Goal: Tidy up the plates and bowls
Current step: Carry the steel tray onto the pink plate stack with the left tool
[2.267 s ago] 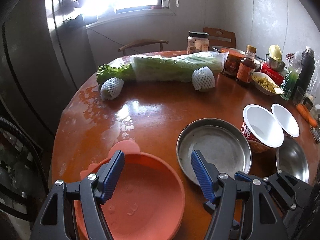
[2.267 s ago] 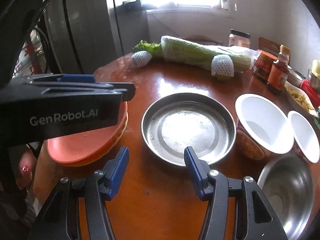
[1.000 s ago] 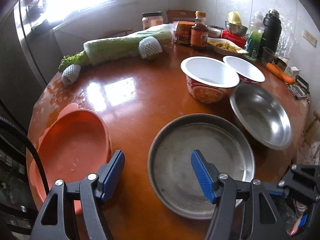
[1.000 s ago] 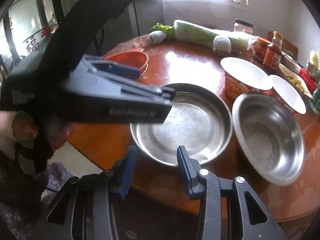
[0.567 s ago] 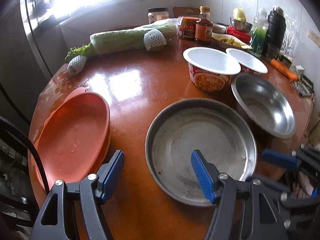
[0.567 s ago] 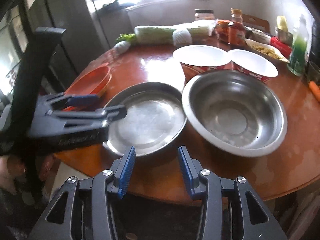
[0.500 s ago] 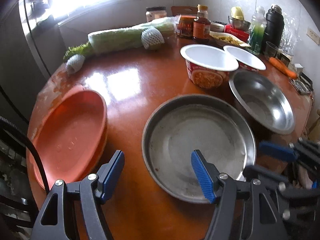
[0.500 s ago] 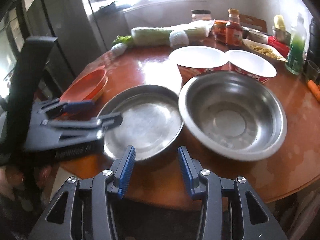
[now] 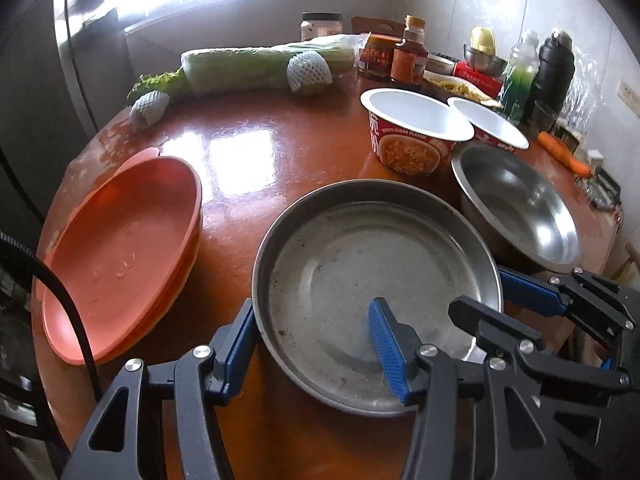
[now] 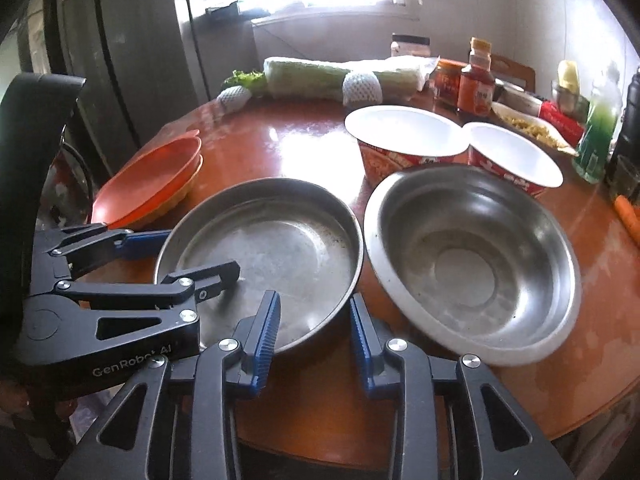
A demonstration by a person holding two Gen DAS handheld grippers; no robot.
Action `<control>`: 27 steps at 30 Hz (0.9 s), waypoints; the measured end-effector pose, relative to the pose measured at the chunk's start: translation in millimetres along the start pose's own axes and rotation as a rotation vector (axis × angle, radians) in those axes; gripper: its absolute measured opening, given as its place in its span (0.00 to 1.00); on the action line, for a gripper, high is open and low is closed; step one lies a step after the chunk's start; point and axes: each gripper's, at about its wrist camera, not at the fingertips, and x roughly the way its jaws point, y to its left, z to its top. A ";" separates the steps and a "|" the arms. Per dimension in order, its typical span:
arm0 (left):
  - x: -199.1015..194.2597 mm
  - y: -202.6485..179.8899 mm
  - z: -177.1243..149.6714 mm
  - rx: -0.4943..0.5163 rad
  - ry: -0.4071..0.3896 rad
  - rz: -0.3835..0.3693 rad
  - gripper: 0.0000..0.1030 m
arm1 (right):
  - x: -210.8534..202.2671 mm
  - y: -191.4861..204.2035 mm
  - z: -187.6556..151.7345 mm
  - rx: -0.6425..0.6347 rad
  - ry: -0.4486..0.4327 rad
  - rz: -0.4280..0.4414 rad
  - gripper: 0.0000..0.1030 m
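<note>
Two orange plates sit stacked at the left edge of the round table. Just right of them lies the steel plate, near the table's front edge. Left gripper: jaws apart and astride the plate's left near rim, one pad outside, one over the inside; they have just been closing and are not pressing the metal. Right gripper: closed down on the plate's near right rim, one pad inside, one outside. Steel bowl stands just beside the plate on the right. Two white-lined noodle cups stand behind the plate and bowl, side by side
</note>
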 end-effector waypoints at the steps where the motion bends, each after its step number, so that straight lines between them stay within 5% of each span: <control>1: -2.2 0.9 -0.1 -0.003 -0.004 -0.002 0.53 | -1.2 0.1 0.3 0.002 -0.004 0.003 0.33; 27: -93.8 62.2 7.4 -0.120 -0.224 0.116 0.53 | -42.9 70.6 57.4 -0.141 -0.164 0.068 0.34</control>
